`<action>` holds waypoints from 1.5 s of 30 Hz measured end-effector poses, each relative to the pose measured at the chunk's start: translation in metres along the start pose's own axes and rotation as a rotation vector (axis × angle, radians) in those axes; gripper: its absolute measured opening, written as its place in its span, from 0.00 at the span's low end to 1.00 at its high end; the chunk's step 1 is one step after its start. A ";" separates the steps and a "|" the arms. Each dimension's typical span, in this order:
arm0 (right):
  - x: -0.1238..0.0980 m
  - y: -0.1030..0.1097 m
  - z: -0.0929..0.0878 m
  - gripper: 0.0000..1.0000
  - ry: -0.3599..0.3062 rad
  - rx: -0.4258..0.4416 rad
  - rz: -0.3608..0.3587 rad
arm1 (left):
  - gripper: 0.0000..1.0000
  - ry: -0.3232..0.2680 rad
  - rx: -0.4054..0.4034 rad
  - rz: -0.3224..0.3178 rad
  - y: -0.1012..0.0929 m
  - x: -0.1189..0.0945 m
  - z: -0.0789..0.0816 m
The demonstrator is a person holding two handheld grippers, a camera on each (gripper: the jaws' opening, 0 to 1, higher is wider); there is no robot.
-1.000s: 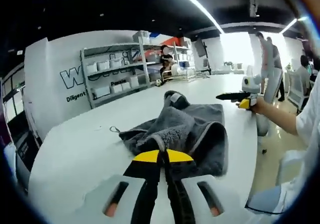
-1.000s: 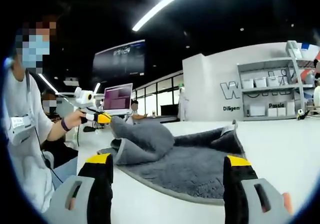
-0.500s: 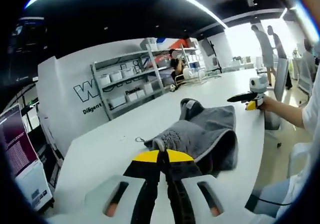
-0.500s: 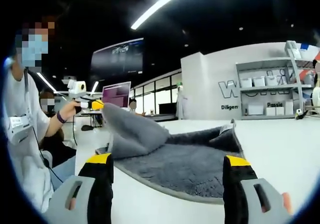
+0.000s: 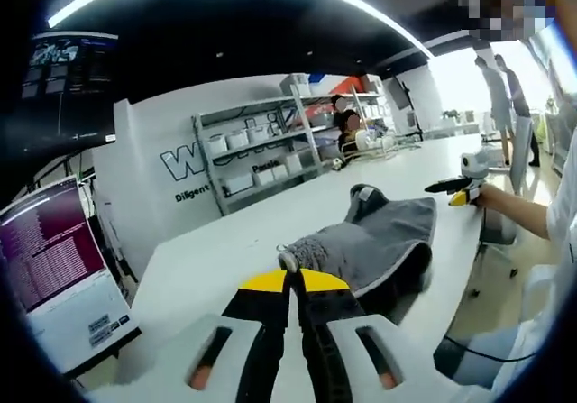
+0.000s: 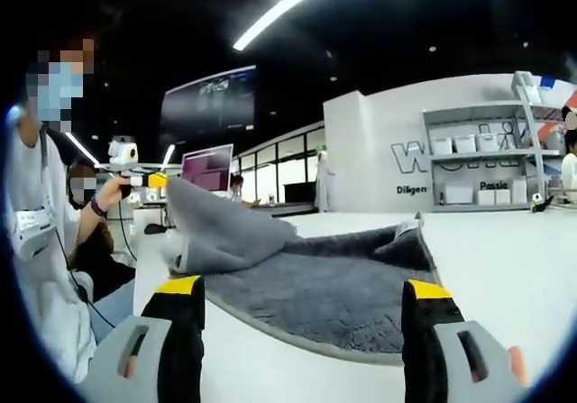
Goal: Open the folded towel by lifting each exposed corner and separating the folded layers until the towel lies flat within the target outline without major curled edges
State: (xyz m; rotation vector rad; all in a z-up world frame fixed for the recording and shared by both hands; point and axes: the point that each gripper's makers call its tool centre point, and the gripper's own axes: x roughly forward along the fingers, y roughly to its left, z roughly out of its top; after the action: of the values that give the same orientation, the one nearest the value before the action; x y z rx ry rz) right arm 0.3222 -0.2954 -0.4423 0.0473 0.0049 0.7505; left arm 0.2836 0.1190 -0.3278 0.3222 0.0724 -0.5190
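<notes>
Left tool (image 5: 293,281): jaws tight on a towel (image 6: 334,286) corner, held up.
Right tool (image 6: 302,317): jaws wide, holding nothing.
Counter (image 5: 216,259): bare around the towel.

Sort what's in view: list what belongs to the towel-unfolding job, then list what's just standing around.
In the job:
- grey towel, one corner lifted
- left gripper, shut on that corner
- right gripper, open, holding nothing
- white table

Standing around:
- shelving unit with white bins
- monitor
- laptop
- people in the background
</notes>
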 end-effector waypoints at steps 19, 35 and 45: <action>0.000 -0.004 -0.002 0.92 0.018 0.005 -0.019 | 0.03 -0.014 -0.008 0.082 0.061 -0.003 0.030; 0.001 -0.006 -0.007 0.92 0.048 0.004 -0.029 | 0.03 0.045 0.029 0.130 0.139 0.064 0.067; 0.003 -0.008 -0.011 0.92 0.073 0.010 -0.033 | 0.03 -0.008 0.056 0.129 0.143 0.072 0.092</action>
State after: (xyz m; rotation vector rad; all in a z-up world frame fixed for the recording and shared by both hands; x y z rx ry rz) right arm 0.3295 -0.2987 -0.4534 0.0296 0.0785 0.7189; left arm 0.4157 0.1722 -0.2111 0.3766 0.0289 -0.3946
